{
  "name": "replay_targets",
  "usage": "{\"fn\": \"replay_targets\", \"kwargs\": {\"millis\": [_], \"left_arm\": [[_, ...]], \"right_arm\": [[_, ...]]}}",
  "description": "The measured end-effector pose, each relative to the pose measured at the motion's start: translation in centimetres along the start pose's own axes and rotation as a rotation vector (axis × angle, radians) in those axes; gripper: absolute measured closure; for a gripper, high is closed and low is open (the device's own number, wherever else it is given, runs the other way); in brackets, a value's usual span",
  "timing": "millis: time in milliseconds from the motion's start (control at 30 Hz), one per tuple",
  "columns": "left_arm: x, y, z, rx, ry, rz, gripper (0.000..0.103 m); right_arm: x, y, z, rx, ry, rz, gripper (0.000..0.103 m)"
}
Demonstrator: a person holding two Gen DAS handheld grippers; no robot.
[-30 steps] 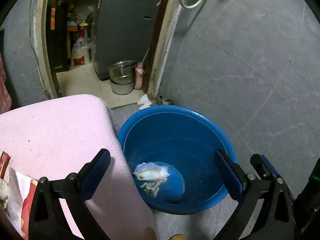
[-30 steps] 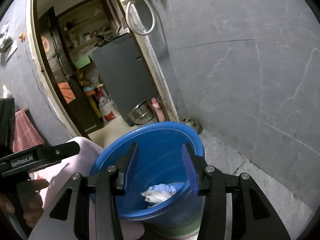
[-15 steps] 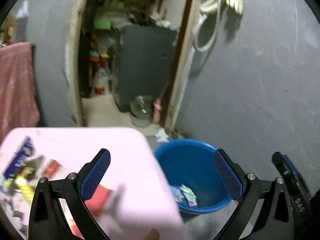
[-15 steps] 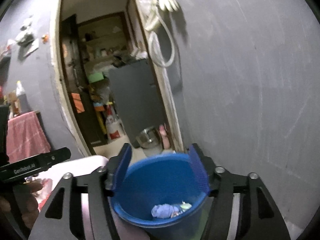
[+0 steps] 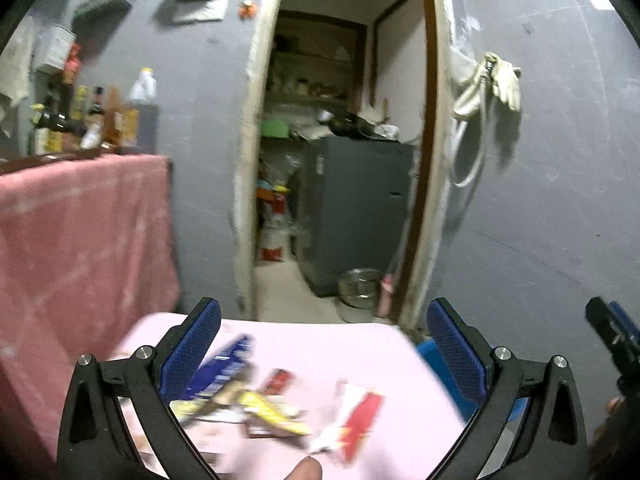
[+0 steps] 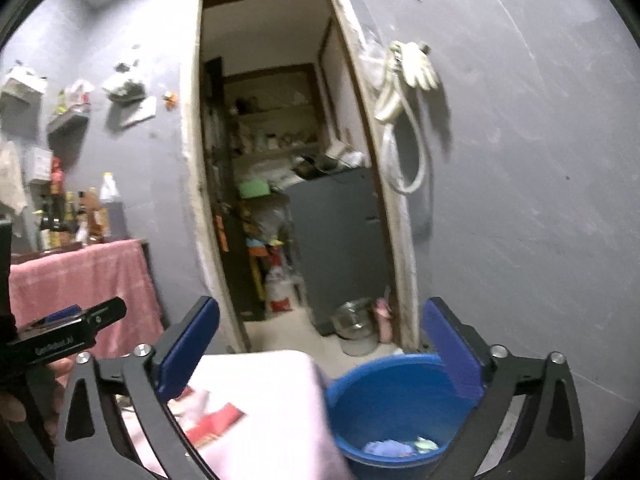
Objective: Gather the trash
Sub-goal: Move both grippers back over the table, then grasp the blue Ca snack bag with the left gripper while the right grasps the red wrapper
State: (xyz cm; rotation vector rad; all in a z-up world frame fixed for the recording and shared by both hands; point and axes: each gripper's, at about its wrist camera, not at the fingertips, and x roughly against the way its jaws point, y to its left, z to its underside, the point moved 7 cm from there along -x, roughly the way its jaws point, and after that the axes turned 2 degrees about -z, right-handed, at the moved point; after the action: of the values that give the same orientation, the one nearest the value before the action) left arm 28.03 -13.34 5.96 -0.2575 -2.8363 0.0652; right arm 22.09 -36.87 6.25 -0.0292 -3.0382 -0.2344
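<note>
Left gripper (image 5: 323, 350) spread wide over pink bench (image 5: 340, 344), nothing between jaws; blurred wrappers (image 5: 280, 404) scattered on the near bench. Right gripper (image 6: 320, 350) jaws opening, empty, over blue tub (image 6: 384, 400) just right of bench, crumpled trash (image 6: 390, 448) at its bottom

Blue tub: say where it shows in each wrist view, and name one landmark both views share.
Left wrist: only a sliver of the blue tub shows, low right, behind the right finger, past the pink table's edge.
Right wrist: the blue tub sits bottom centre-right, right of the pink table, with trash inside.
Shared landmark: the steel pot on the doorway floor.
</note>
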Motion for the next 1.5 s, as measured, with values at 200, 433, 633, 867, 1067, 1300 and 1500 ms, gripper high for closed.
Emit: {"fn": "replay_targets", "kwargs": {"millis": [200,433,633,867,1067,1300,1500], "left_arm": [[1.7,6.1,1.0,-0.008,-0.009,-0.099,0.002],[1.9,12.0,4.6,0.036,0.057,-0.167,0.002],[-0.2,15.3,7.8,0.058,0.174,-0.158,0.002],[-3.5,16.1,10.2,0.083,0.324,-0.093,0.002],[-6.2,15.2,11.1,0.063,0.408,-0.016,0.002],[-9.1,14.5,11.6,0.039,0.479,0.059,0.008],[-10.3,13.6,11.7,0.009,0.526,0.106,0.025]], "right_arm": [[-0.5,5.3,0.6,0.027,-0.008,-0.107,0.000],[-2.9,9.4,3.9,0.035,0.084,-0.166,0.000],[-5.5,11.2,7.5,0.073,0.216,-0.148,0.000],[-8.6,11.7,10.7,0.122,0.369,-0.115,0.000],[-10.7,11.5,13.3,0.132,0.501,-0.098,0.000],[-12.5,10.4,16.5,0.093,0.651,-0.076,0.002],[-13.5,10.6,17.9,0.067,0.733,-0.112,0.010]]}}
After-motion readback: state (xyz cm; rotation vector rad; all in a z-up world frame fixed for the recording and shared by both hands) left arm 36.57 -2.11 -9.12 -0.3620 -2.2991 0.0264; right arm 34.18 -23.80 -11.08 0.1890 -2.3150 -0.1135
